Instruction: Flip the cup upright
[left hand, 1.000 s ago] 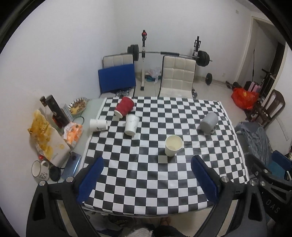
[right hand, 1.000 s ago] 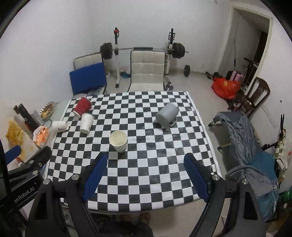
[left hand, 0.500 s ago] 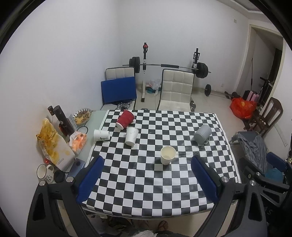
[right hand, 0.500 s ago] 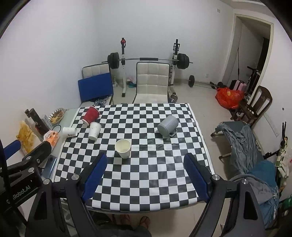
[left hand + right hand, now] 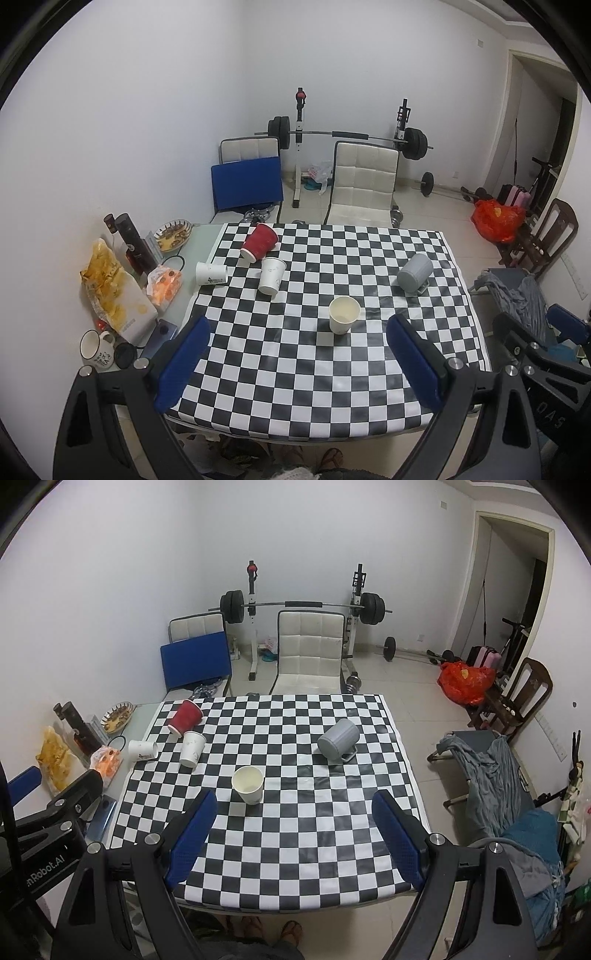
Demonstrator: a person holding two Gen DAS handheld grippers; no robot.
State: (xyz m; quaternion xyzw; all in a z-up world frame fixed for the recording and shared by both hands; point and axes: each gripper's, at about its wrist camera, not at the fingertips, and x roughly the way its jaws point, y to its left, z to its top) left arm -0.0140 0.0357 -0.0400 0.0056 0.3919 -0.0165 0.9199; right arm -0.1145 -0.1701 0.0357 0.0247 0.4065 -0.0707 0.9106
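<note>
A cream paper cup (image 5: pixel 344 314) stands upright near the middle of the checkered table (image 5: pixel 332 387); it also shows in the right wrist view (image 5: pixel 248 785). A grey mug (image 5: pixel 414 273) lies on its side at the right. A red cup (image 5: pixel 259 243) and two white paper cups (image 5: pixel 271 275) (image 5: pixel 210 273) lie tipped at the left. My left gripper (image 5: pixel 297 362) is open and empty, held high above the table's near edge. My right gripper (image 5: pixel 293 836) is open and empty too, beside it.
Snack bags (image 5: pixel 110 291), a dark bottle (image 5: pixel 133 240), a bowl (image 5: pixel 173 230) and a white mug (image 5: pixel 94 345) crowd the table's left strip. Two chairs (image 5: pixel 364 184) and a barbell rack (image 5: pixel 347 134) stand behind. A grey cloth-covered seat (image 5: pixel 487 760) is to the right.
Both grippers have pulled up and back from the table; the view is wider and the cups look smaller. No cup has moved.
</note>
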